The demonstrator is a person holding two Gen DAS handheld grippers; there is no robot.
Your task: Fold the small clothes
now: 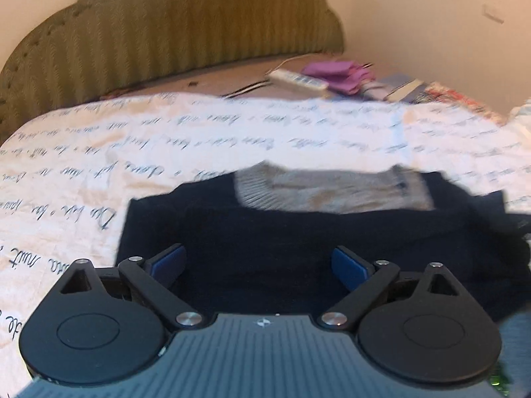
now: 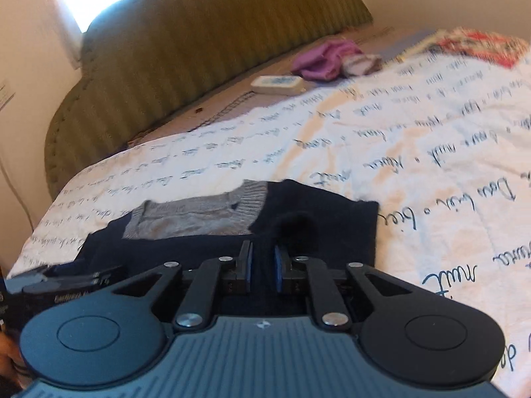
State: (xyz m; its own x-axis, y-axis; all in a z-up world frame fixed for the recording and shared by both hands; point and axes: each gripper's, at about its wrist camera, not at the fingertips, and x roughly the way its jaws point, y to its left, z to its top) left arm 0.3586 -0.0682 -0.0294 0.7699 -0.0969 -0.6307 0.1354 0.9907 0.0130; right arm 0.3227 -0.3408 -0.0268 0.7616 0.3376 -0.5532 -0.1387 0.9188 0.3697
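Observation:
A small dark navy garment [image 1: 298,232] with a grey knitted part [image 1: 332,192] at its far edge lies on a white bedspread with script writing [image 1: 199,132]. My left gripper [image 1: 259,265] is open just above the garment's near edge, blue pads wide apart, holding nothing. In the right wrist view the same navy garment [image 2: 332,225] and grey knit [image 2: 199,215] show. My right gripper [image 2: 262,265] is shut on a raised fold of the navy fabric near its right side. The left gripper [image 2: 66,282] shows at the lower left.
A green ribbed headboard [image 1: 166,33] stands behind the bed. A white power strip [image 1: 298,79], a purple cloth [image 1: 338,73] and a patterned red fabric [image 2: 481,46] lie near the head of the bed. Cream walls surround it.

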